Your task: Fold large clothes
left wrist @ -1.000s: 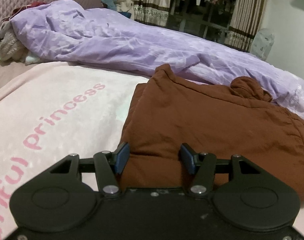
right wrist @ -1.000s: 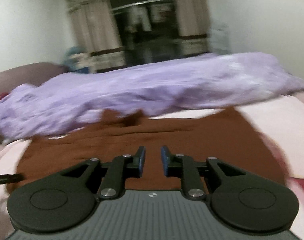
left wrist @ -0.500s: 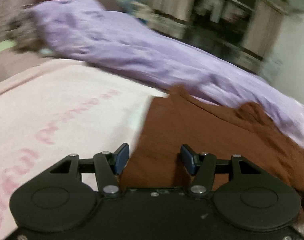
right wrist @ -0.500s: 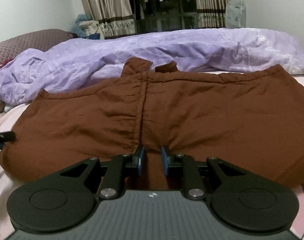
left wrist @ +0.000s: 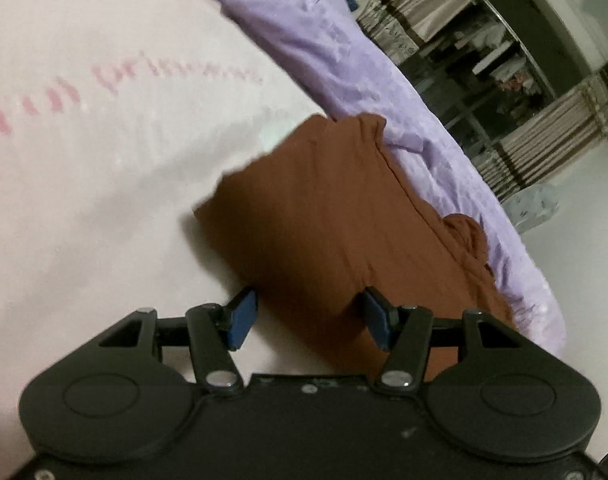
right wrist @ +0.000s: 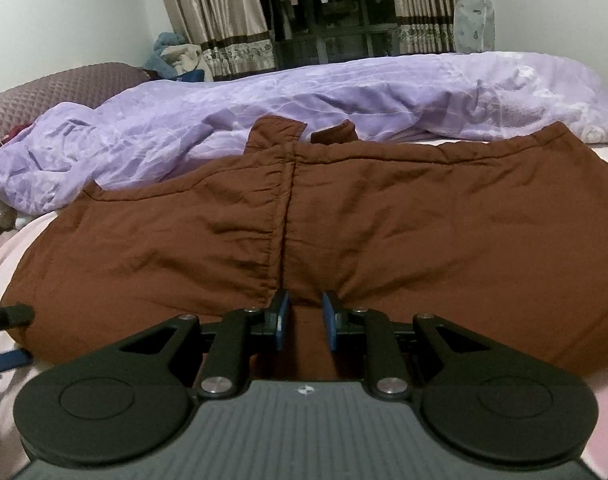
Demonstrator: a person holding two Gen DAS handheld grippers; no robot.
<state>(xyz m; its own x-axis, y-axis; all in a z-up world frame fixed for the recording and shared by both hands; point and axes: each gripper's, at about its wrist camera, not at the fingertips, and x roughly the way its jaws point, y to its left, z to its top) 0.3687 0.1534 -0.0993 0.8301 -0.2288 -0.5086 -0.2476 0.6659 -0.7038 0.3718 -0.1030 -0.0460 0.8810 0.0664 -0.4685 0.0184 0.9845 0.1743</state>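
A large brown garment (right wrist: 383,232) lies spread flat on the pink bed blanket, with a vertical seam down its middle. It also shows in the left wrist view (left wrist: 335,220), seen from its left end. My left gripper (left wrist: 309,318) is open, its jaws wide apart over the garment's near left edge, holding nothing. My right gripper (right wrist: 305,320) is open with a narrow gap, low at the garment's near edge by the seam; no cloth sits between the pads. The left gripper's tips show at the far left of the right wrist view (right wrist: 8,316).
A crumpled purple quilt (right wrist: 304,100) runs along the far side of the bed, touching the garment's back edge. The pink blanket (left wrist: 84,160) with pink lettering stretches to the left. A quilted headboard (right wrist: 44,96), curtains and a wardrobe (right wrist: 323,8) stand beyond.
The left gripper has tilted and rolled, so its view is slanted, and it has shifted toward the garment's left corner. The right gripper has steadied low at the garment's near edge.
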